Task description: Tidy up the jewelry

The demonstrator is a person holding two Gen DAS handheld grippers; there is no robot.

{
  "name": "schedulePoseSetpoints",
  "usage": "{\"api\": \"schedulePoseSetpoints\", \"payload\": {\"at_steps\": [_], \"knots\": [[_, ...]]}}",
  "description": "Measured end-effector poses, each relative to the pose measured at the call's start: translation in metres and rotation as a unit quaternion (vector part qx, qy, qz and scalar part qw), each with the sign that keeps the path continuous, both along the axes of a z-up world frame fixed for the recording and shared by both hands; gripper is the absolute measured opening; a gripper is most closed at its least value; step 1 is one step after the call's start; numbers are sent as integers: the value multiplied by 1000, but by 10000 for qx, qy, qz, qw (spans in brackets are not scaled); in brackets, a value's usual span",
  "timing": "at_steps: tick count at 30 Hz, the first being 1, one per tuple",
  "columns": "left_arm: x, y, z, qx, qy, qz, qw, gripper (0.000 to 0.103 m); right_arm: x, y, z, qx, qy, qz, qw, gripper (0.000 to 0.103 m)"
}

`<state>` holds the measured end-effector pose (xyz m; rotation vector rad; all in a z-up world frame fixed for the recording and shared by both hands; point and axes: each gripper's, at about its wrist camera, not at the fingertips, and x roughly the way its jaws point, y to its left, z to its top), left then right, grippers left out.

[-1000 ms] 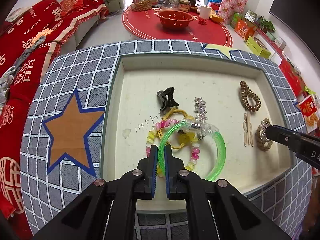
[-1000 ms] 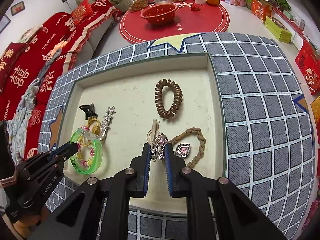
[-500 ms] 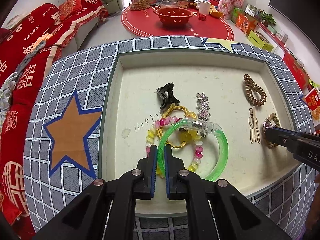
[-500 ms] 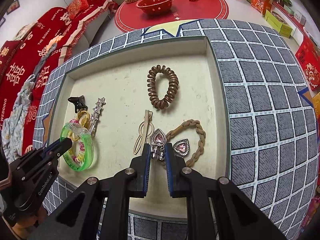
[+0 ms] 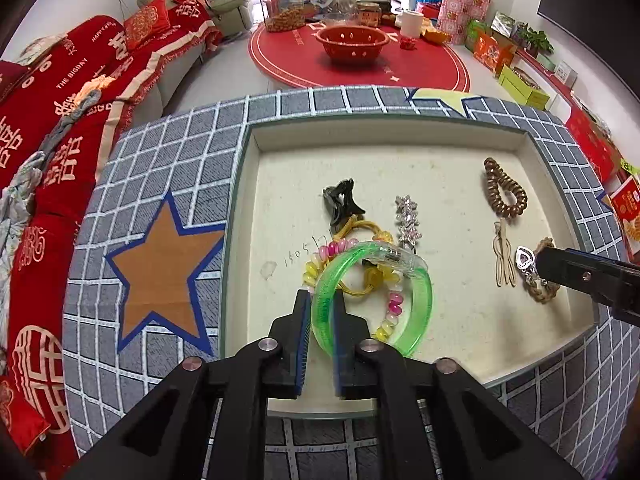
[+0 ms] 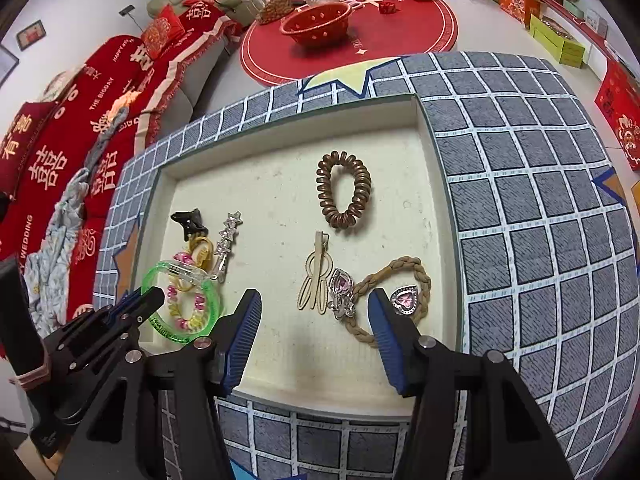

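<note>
Bright, even daylight from windows at top of frame. Soft faint shadows in tray. Sharp centre; strong fisheye bending, dark vignette corners. Slight glare on green bangle.

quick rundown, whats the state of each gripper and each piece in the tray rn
left gripper: shut on green bangle
green bangle: gripped at its rim, over the bead bracelet
right gripper: open, holding nothing
heart pendant: lying loose in the tray
braided cord: lying looped
coil hair tie: lying flat, apart
beige clip: flat beside the pendant
</note>
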<state>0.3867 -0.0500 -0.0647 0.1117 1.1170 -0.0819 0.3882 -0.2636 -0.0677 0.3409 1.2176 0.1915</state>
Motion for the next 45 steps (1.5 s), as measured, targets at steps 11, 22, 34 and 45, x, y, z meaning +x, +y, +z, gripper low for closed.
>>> {"api": "schedulePoseSetpoints", "payload": {"at_steps": [11, 22, 34, 45], "knots": [[-10, 1, 25, -100, -361, 45, 9993, 97, -22, -13, 16, 108, -108, -220, 9996, 63], [-47, 6, 34, -227, -358, 59, 9991, 102, -63, -16, 29, 279, -256, -411, 9984, 82], [-105, 15, 38, -257, -561, 69, 9981, 103, -128, -2, 36, -259, -923, -522, 9940, 85], [-148, 16, 43, -170, -905, 91, 9957, 103, -176, 28, 53, -1247, -1812, -151, 9754, 85]]}}
